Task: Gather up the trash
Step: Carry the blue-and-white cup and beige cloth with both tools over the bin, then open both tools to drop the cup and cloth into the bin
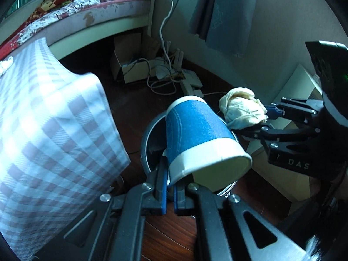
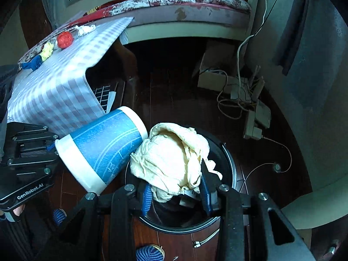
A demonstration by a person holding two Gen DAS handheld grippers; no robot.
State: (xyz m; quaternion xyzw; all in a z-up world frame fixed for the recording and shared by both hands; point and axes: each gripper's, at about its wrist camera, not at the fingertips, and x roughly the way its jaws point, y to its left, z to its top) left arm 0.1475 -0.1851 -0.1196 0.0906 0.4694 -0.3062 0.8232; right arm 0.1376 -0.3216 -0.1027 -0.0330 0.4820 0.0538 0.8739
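Note:
My left gripper (image 1: 170, 187) is shut on the rim of a blue and white paper cup (image 1: 195, 130), held tipped above a round black trash bin (image 1: 150, 143) on the floor. The cup also shows in the right wrist view (image 2: 102, 148), with the left gripper (image 2: 52, 146) at its rim. My right gripper (image 2: 176, 187) is shut on a crumpled cream tissue wad (image 2: 171, 158), held over the bin (image 2: 228, 174). In the left wrist view the wad (image 1: 243, 111) sits in the right gripper (image 1: 266, 117).
A table with a checked cloth (image 2: 65, 82) stands at left, carrying crumpled red (image 2: 64, 39), yellow (image 2: 47, 51), blue (image 2: 33, 63) and white (image 2: 86, 29) scraps. A bed (image 2: 184, 8) lies behind. Cardboard box (image 2: 214, 74), cables and power strips (image 2: 256, 117) lie on the dark wooden floor.

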